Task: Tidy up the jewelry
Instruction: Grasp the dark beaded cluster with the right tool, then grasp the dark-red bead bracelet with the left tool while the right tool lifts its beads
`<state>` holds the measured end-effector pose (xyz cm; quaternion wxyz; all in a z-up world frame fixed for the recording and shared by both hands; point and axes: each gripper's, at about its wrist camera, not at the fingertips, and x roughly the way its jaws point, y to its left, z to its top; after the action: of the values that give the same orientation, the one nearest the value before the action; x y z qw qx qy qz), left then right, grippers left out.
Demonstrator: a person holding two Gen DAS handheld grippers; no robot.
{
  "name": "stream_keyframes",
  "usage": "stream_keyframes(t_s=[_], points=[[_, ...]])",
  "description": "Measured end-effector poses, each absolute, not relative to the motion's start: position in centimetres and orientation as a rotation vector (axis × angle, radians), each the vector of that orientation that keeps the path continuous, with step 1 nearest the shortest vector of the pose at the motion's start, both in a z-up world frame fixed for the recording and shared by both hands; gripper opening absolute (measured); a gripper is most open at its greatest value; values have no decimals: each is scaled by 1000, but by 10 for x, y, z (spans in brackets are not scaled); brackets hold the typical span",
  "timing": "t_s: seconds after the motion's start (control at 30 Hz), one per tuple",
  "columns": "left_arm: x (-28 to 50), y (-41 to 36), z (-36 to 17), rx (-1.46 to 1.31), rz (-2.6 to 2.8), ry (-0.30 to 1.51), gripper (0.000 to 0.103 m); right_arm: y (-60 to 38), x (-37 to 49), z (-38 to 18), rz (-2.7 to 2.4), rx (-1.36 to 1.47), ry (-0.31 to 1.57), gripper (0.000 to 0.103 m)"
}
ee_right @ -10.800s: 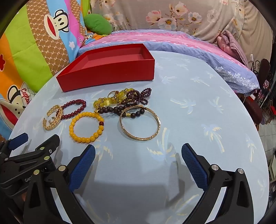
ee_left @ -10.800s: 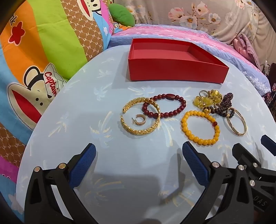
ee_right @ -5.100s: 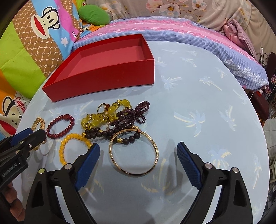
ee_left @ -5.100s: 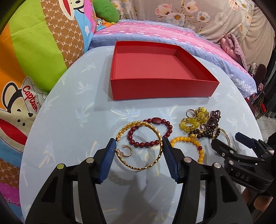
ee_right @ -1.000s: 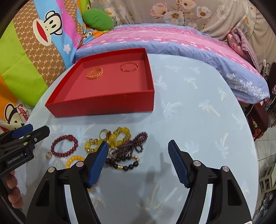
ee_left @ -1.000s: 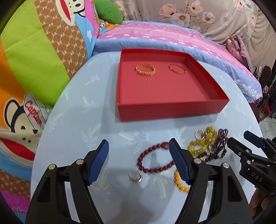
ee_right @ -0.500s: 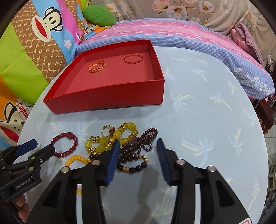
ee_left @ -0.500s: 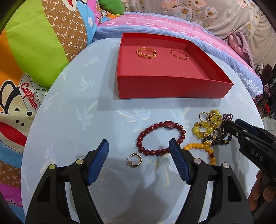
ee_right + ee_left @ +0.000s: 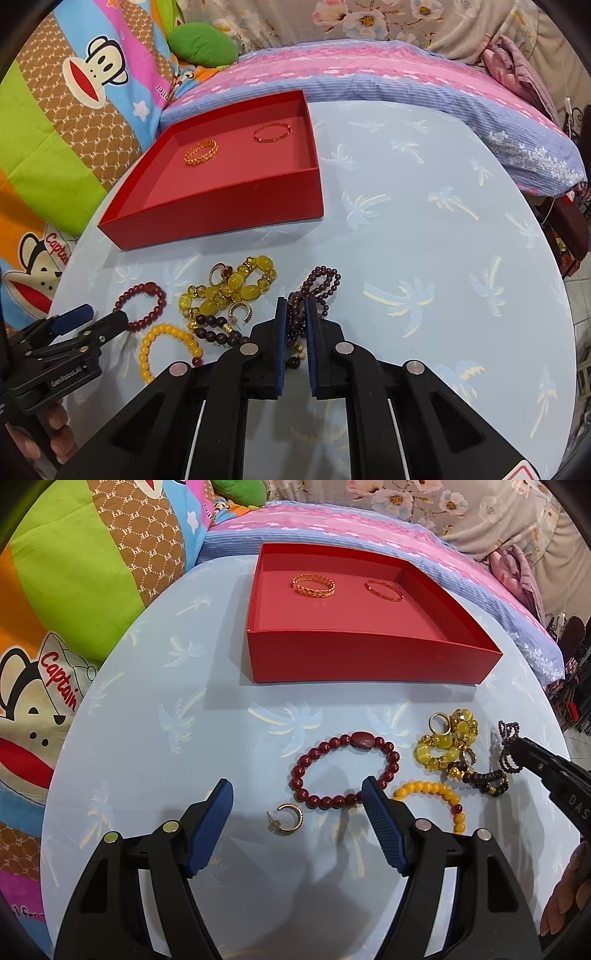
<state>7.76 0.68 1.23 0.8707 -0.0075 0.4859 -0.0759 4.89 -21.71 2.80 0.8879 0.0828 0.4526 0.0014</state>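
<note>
A red tray (image 9: 369,661) holds a gold chain bangle (image 9: 314,585) and a thin gold bangle (image 9: 383,590). My left gripper (image 9: 297,797) is open, low over a gold hoop earring (image 9: 286,819) and the near side of a dark red bead bracelet (image 9: 343,771). My right gripper (image 9: 295,306) is shut on a dark purple bead strand (image 9: 314,288), which also shows in the left wrist view (image 9: 508,746). A yellow bead bracelet (image 9: 166,343) and a cluster of yellow glass beads with rings (image 9: 232,288) lie between them.
The round table (image 9: 424,258) has a light blue palm-print cloth. Colourful cushions (image 9: 74,572) press against its left edge and a pink and blue bed (image 9: 369,74) lies behind it. A dark brown bead bracelet (image 9: 218,332) lies by the yellow cluster.
My right gripper has closed on the dark purple bead strand. My left gripper has lowered toward the hoop earring and red bracelet. Earlier, both gold bangles moved from the table into the tray.
</note>
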Motion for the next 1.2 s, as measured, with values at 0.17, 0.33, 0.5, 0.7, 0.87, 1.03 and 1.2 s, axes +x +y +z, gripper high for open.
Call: stream_keyframes(t_s=[0.17,0.33,0.5,0.7,0.87,1.03,1.2], points=[[77,6,14,-23,-168,1015,69,-220,40,39,12,192,917,9],[80,3,14,-19,-175,1011,68,-220,33,45,27,205,907,9],[86,4,8,-14,-168,1018,65,-216,31,46,45,216,910,9],[91,1,3,9,-160,1011,59,-210,32,43,63,218,922,9],[87,-6,3,50,-173,986,41,-204,33,42,76,215,927,9],[86,-11,4,59,-211,979,12,-201,32,41,83,213,931,9],[82,-11,7,39,-236,987,8,-201,28,44,88,210,920,9]])
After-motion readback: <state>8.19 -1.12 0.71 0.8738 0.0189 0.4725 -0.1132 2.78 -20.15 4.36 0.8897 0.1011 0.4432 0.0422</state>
